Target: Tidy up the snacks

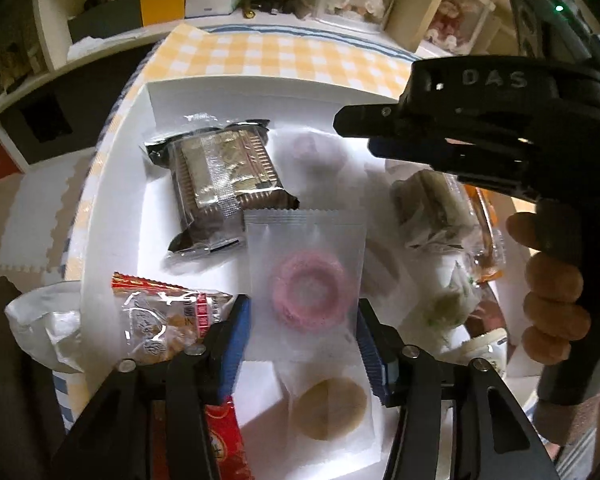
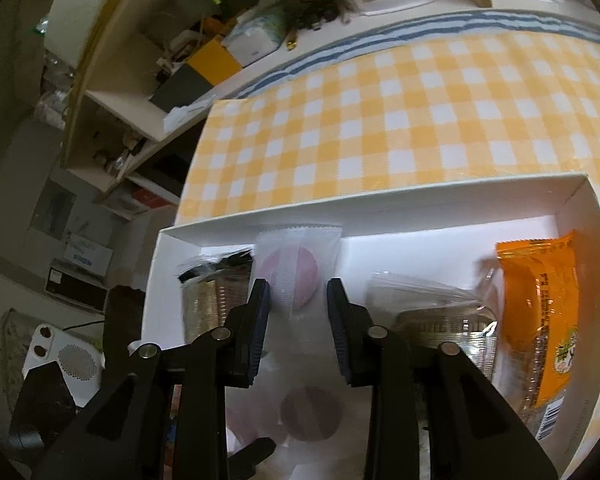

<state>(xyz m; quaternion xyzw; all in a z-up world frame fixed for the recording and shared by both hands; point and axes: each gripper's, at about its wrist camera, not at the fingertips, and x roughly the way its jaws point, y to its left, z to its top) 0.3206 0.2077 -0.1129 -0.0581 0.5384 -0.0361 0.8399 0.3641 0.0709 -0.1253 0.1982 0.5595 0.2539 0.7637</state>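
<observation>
Fingers of the left gripper (image 1: 302, 320) sat apart around a pink ring packet (image 1: 306, 276); only the right gripper (image 2: 298, 320) view, fingers apart too, caught the orange packet (image 2: 540, 320).

- White box (image 2: 380, 200) back strip bare, reachable from above.
- Cookie pack (image 1: 224, 184), pink ring packet (image 1: 306, 280), orange packet (image 2: 540, 312) crowd the floor.
- Right claw (image 1: 364, 132) hangs over box middle.
- Checked table (image 2: 420, 112) behind is free.

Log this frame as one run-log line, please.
phase: sorting snacks | left gripper: open around pink ring packet | right gripper: open over white box | brown biscuit pack boxed
</observation>
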